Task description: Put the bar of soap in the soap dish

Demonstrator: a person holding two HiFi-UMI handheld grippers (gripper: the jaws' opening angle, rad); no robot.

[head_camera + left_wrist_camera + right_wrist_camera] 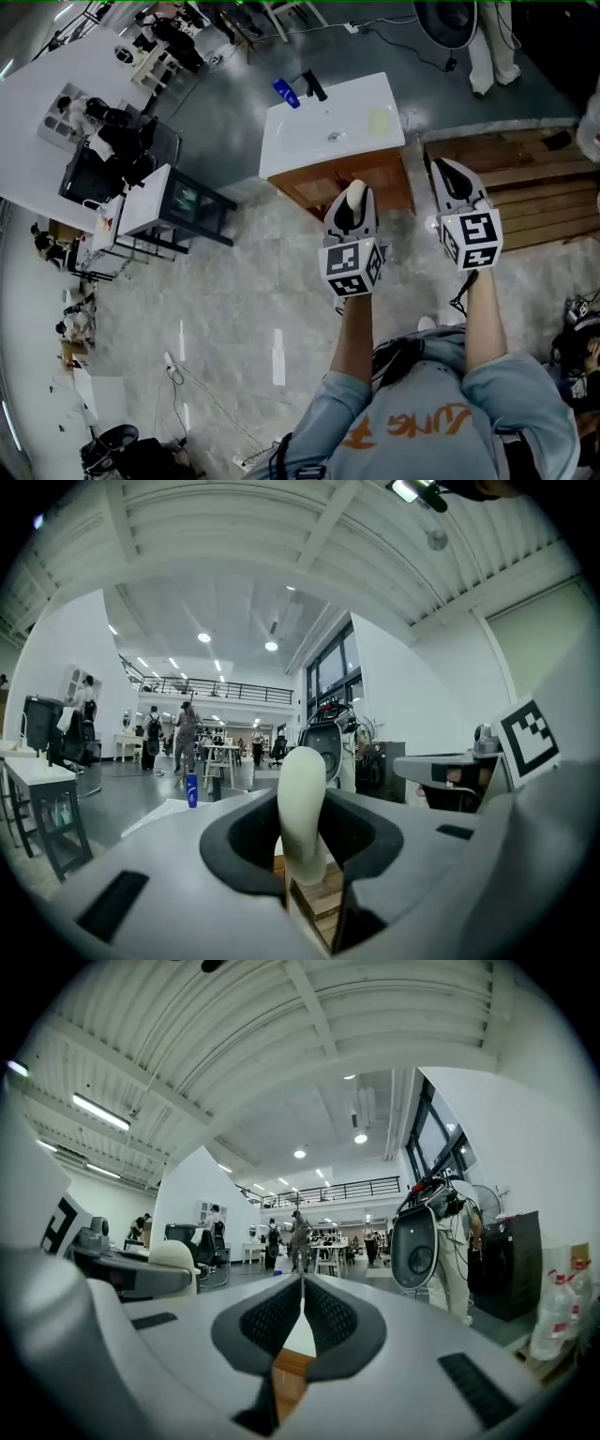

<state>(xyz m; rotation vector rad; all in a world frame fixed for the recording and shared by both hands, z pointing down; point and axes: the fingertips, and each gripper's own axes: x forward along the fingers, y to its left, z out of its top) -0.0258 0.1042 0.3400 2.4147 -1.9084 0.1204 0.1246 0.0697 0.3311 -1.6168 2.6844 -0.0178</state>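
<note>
A cream bar of soap (pixel 355 194) stands on edge between the jaws of my left gripper (pixel 353 201), which is shut on it. In the left gripper view the soap (pixel 302 799) rises upright out of the jaw gap. My right gripper (pixel 454 176) is level beside it on the right, shut with nothing in it (pixel 301 1309). Both hang in front of a white sink counter (pixel 309 127) on a wooden cabinet. A pale yellowish soap dish (pixel 380 120) lies on the counter's right part, beyond both grippers.
A blue bottle (pixel 287 93) and a dark object (pixel 314 85) lie at the counter's back edge. Wooden pallets (pixel 525 178) lie to the right, and a black-framed cart (pixel 178 202) to the left. People walk in the far hall (pixel 185 733).
</note>
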